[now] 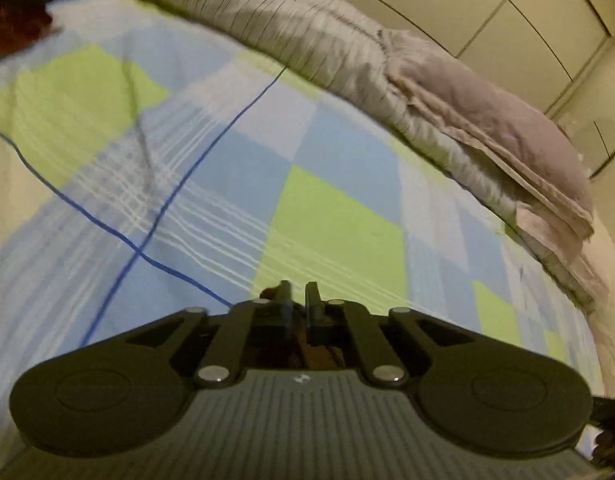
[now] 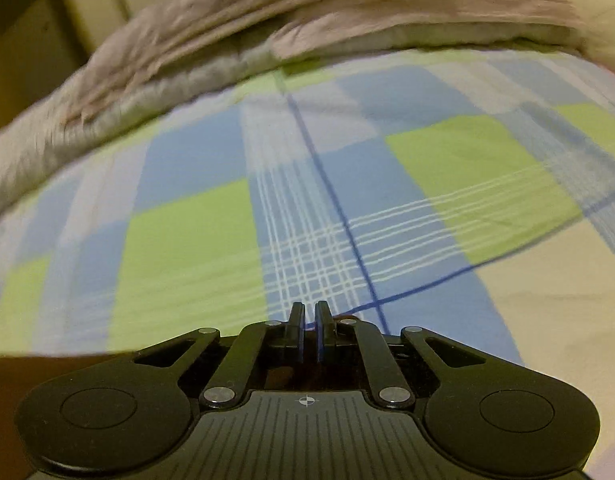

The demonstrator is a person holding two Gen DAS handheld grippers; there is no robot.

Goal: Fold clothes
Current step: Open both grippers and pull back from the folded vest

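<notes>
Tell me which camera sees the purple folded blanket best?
The left wrist view. There the purple folded blanket is fairly sharp, lying on the grey quilt, with its stacked edges showing. In the right wrist view the blanket is smeared by blur and cut off at the top.

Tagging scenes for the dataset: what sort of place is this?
Most likely a home bedroom. A blue, green and white checked bedsheet covers a bed, a folded grey quilt with a mauve pillow lies along its far side, and cream wardrobe doors stand behind.
</notes>
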